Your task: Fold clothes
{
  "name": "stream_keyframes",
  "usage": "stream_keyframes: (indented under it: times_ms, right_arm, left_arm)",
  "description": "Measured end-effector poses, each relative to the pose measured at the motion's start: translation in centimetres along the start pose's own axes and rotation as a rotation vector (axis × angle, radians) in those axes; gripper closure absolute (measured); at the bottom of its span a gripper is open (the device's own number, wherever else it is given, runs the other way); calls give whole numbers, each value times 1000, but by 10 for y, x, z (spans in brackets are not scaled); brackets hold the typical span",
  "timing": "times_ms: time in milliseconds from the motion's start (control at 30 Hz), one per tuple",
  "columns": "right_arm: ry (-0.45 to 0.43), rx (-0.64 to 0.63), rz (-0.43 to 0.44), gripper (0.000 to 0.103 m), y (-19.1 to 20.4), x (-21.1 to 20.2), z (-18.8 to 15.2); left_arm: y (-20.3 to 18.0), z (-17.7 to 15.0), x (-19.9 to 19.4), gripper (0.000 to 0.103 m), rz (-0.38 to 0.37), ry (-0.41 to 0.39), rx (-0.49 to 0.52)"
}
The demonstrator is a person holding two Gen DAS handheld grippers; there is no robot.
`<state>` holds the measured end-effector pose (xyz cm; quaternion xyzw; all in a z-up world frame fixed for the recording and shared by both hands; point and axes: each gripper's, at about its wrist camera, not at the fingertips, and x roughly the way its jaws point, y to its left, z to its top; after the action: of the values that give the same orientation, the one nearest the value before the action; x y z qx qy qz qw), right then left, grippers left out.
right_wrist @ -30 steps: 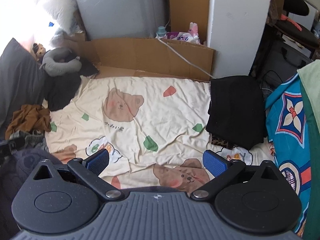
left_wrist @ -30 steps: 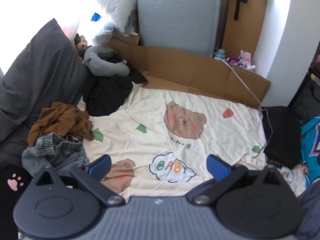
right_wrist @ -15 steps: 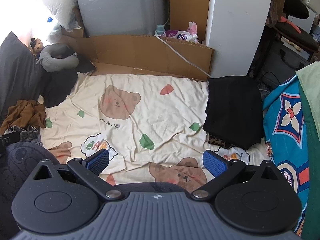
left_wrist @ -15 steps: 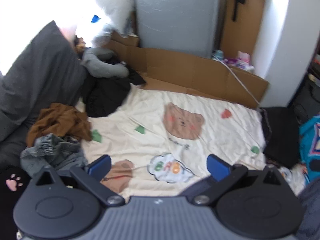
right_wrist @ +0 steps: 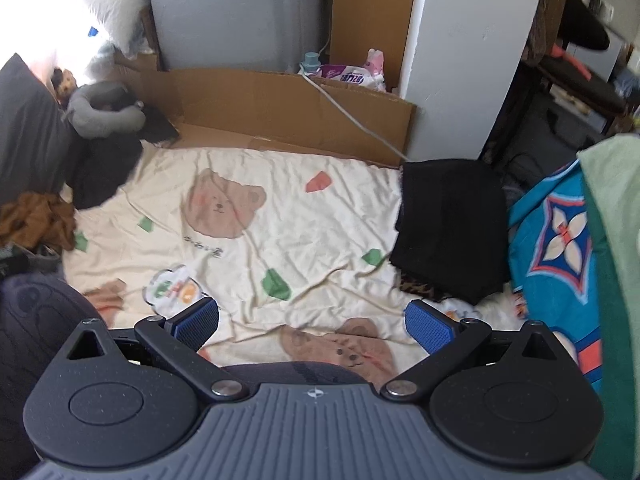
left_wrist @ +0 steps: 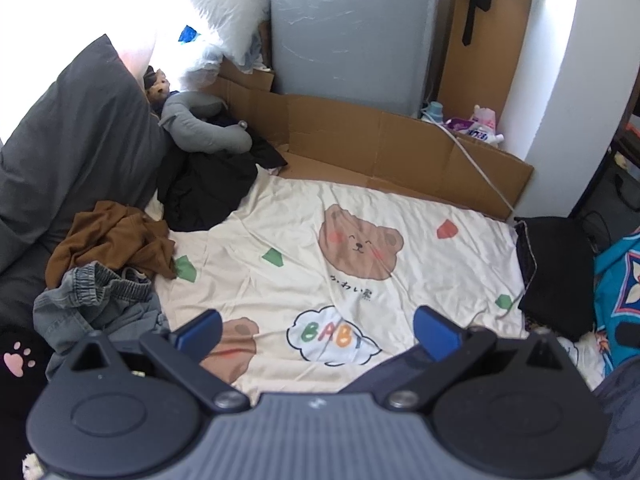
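Both your left gripper (left_wrist: 316, 330) and right gripper (right_wrist: 311, 320) hover with fingers spread and empty over the bear sheet (left_wrist: 320, 248), and the unfolded clothes (left_wrist: 108, 264) lie heaped at its left edge, nearest your left hand

Quick count: three loose clothes on the left, one brown top (left_wrist: 112, 240), one grey jeans (left_wrist: 96, 304), one black jacket (left_wrist: 208, 188). One folded black garment (right_wrist: 448, 224) on the right. One bear-print sheet (left_wrist: 320, 248), one grey neck pillow (left_wrist: 200, 132), one dark pillow (left_wrist: 76, 136).
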<state>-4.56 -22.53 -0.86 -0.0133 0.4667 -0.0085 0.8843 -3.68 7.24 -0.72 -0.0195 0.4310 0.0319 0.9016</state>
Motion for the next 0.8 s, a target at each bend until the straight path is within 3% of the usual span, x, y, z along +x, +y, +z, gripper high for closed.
stream_keyframes:
  times_ms: [400,567,800]
  right_arm:
    - [-1,57,67,1,-10,0,0]
    - [-1,72,81,1,-13,0,-1]
    - [-3,87,93,1,-15,0,-1]
  left_arm:
    - [3,1,3,0,-14,10,-22]
    - [-3,0,0,0,14,-7,9]
    - [1,-1,3,0,-17,6,-20]
